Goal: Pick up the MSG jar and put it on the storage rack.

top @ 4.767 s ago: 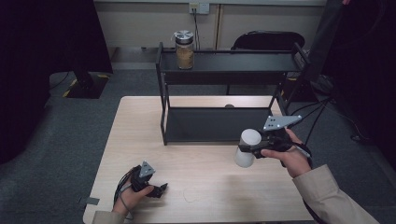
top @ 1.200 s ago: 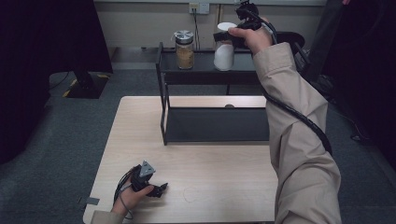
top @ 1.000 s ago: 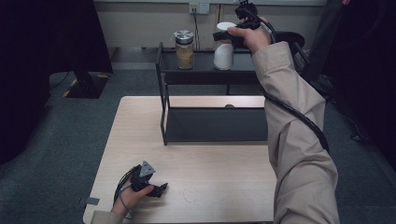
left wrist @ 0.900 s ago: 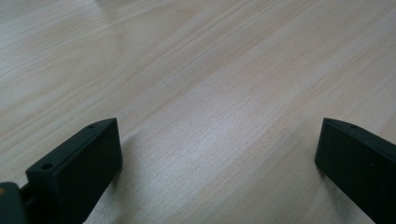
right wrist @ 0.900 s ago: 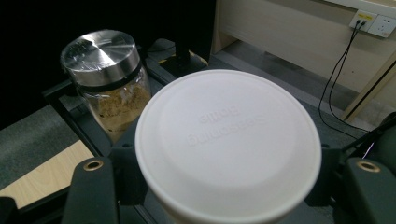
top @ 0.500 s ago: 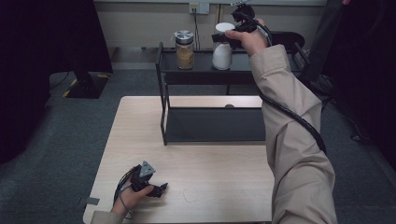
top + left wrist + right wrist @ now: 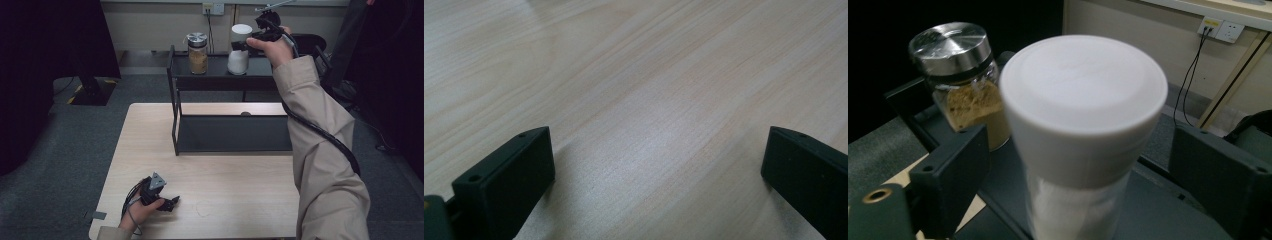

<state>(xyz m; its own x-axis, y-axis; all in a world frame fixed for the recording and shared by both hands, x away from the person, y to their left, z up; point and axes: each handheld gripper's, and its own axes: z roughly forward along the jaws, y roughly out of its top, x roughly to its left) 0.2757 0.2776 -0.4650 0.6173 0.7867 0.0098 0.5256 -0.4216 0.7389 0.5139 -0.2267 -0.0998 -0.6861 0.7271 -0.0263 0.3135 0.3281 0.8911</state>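
Note:
A white-lidded jar (image 7: 238,61) stands on the top shelf of a black rack (image 7: 215,80), just right of a glass jar (image 7: 197,52) of brown powder with a metal lid. My right gripper (image 7: 243,44) reaches over the shelf. Its jaws have just been opening and now straddle the white jar (image 7: 1083,125), with a gap on each side. In the same view the glass jar (image 7: 960,75) stands behind and to the left. My left gripper (image 7: 170,202) rests open on the wooden table (image 7: 235,185) near its front left corner, nothing between its fingers (image 7: 509,175).
The rack's lower shelf (image 7: 235,134) lies on the far half of the table. A dark chair (image 7: 310,45) and a wall socket (image 7: 213,8) with cables are behind the rack. A black stand (image 7: 90,90) is on the floor at left.
The right gripper brought the white jar down onto the top shelf beside the glass jar, and its jaws opened off it. The left hand has not moved.

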